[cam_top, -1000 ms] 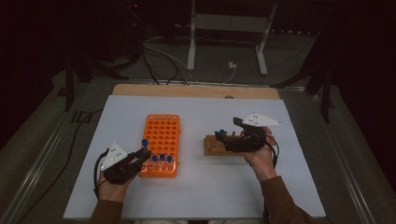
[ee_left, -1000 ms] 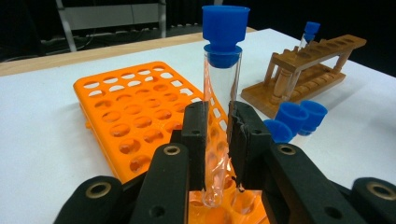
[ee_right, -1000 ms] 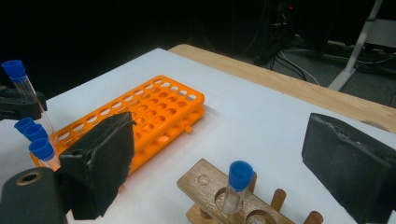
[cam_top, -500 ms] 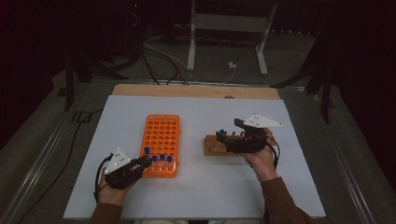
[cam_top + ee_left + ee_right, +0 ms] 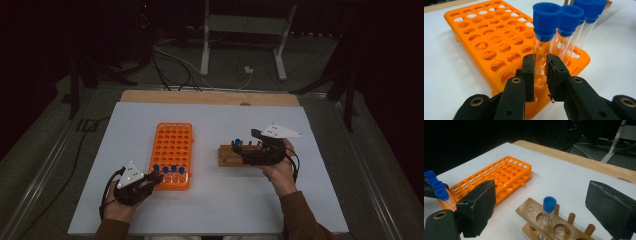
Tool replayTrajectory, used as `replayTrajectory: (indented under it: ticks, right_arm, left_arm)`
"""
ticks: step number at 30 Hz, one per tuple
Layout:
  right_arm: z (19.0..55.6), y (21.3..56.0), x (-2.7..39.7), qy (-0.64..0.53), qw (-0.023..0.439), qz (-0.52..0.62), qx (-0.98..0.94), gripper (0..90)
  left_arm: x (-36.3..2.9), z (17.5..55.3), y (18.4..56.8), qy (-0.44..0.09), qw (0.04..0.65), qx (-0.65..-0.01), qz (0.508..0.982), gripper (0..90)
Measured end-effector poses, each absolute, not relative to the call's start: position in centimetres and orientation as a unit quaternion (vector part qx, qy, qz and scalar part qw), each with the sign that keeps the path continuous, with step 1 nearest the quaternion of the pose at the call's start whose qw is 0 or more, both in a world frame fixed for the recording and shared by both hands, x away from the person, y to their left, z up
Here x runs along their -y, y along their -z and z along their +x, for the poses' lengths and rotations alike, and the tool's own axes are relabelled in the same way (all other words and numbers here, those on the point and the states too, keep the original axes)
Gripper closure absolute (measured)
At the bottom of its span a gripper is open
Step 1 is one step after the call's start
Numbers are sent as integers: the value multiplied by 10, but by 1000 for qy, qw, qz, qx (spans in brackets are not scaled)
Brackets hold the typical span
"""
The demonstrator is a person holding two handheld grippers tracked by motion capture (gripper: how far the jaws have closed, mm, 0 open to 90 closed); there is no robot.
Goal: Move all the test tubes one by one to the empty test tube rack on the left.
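Blue-capped test tube, seated in the orange rack's near row, is clamped by the left tongs for lifting, while the right tongs gape around the wooden stand to steady it.

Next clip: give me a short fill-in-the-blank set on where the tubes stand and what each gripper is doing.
1. The left gripper is shut on a blue-capped test tube that stands in the ____ rack.
2. The right gripper has its jaws ____ beside the wooden rack.
3. The wooden rack holds ____ capped tube.
4. The tubes in the plastic rack fill its row ____ to the person.

Missing words: orange; open; one; nearest
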State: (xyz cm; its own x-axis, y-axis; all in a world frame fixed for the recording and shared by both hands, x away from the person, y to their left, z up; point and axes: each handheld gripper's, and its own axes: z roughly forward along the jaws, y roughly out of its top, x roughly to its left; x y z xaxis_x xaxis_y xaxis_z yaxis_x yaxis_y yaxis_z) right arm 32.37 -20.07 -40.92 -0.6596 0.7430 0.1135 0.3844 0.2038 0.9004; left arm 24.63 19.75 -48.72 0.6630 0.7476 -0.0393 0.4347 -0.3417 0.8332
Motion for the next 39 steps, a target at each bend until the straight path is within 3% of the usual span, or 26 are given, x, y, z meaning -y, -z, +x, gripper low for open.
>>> replayTrajectory:
  ticks: [15,27,33,39]
  right_arm:
    - [326,416,202,-495,188,380,-758,101]
    - [332,430,204,-482,182,393,-762,105]
    - [336,436,201,-482,170,393,-764,103]
    - [338,446,193,-466,175,385,-777,158]
  left_arm:
    - [-196,247,490,-168,432,-374,803,769]
    - [-202,241,484,-172,473,-384,774,517]
    - [-208,240,481,-177,485,-400,758,454]
    - [-211,240,478,-193,486,-422,740,275]
